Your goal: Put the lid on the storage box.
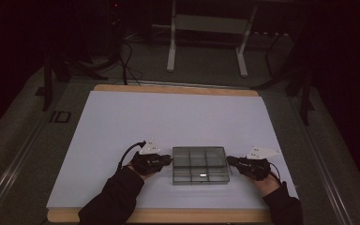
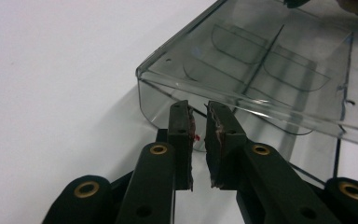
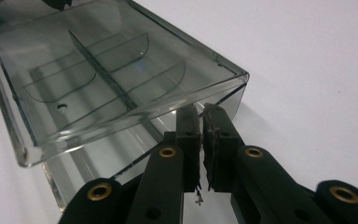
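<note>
A smoky clear plastic compartment box (image 1: pixel 199 165) lies on the white sheet near the table's front, with dividers visible through its lid. My left gripper (image 1: pixel 168 161) is at its left end and my right gripper (image 1: pixel 229 161) at its right end. In the left gripper view, the box (image 2: pixel 261 60) is just ahead and my left gripper (image 2: pixel 199 106) touches its end wall under the lid's lip, jaws close together with a thin gap. In the right gripper view, my right gripper (image 3: pixel 199 109) sits under the box's (image 3: pixel 112 60) lid edge, jaws almost touching. The lid looks slightly raised off the base.
The white sheet (image 1: pixel 168 117) covers a wooden tabletop (image 1: pixel 168 88) whose front edge runs just below the person's dark sleeves. Behind the table, on the dim floor, stand a white metal frame (image 1: pixel 206 42) and some cables (image 1: pixel 126 61).
</note>
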The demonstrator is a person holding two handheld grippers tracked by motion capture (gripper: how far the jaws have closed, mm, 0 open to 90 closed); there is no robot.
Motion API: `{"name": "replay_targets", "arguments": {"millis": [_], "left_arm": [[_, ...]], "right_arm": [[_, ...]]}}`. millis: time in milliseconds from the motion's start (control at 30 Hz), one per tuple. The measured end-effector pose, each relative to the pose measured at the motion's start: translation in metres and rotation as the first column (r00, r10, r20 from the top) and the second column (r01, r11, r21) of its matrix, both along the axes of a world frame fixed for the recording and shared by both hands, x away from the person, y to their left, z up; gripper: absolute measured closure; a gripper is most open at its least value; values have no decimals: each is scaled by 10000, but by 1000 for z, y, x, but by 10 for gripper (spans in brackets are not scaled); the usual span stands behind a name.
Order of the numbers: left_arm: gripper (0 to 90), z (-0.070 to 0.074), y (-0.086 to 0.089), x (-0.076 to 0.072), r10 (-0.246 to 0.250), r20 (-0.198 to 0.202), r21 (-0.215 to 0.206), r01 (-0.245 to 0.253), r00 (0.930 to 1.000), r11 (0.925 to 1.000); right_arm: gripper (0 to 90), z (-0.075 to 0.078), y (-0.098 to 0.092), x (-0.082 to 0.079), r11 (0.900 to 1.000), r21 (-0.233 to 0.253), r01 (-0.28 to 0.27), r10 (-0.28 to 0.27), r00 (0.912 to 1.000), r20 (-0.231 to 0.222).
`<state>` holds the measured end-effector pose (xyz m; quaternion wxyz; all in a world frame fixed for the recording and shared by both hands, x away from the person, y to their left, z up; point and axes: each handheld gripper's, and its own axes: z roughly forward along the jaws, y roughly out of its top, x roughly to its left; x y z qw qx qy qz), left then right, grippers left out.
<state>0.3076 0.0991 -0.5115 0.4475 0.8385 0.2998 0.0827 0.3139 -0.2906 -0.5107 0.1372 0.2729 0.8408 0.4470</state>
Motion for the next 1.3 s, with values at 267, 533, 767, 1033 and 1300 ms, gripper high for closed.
{"name": "replay_targets", "arguments": {"millis": [267, 533, 767, 1033, 1300], "left_arm": [[822, -6, -1, 2, -98, -171, 327, 104, 9998, 9994], [792, -8, 1, 4, -8, -286, 160, 12, 9996, 9999], [581, -5, 5, 8, 347, -371, -160, -353, 9987, 9992], [154, -1, 6, 12, 239, -793, -624, -289, 9966, 9976], [30, 2, 5, 13, 4, -618, -672, -46, 9981, 9977]], "right_arm": [[851, -7, 0, 3, 9996, -271, 62, -66, 9998, -167], [808, -4, -2, 6, 9996, -106, 261, -263, 9996, -120], [610, -1, -3, 10, 9992, 99, 389, -388, 9992, -135], [334, 5, -4, 14, 9978, 331, 576, -575, 9983, -31], [175, 7, -4, 15, 9971, 348, 674, -675, 9977, 12]]}}
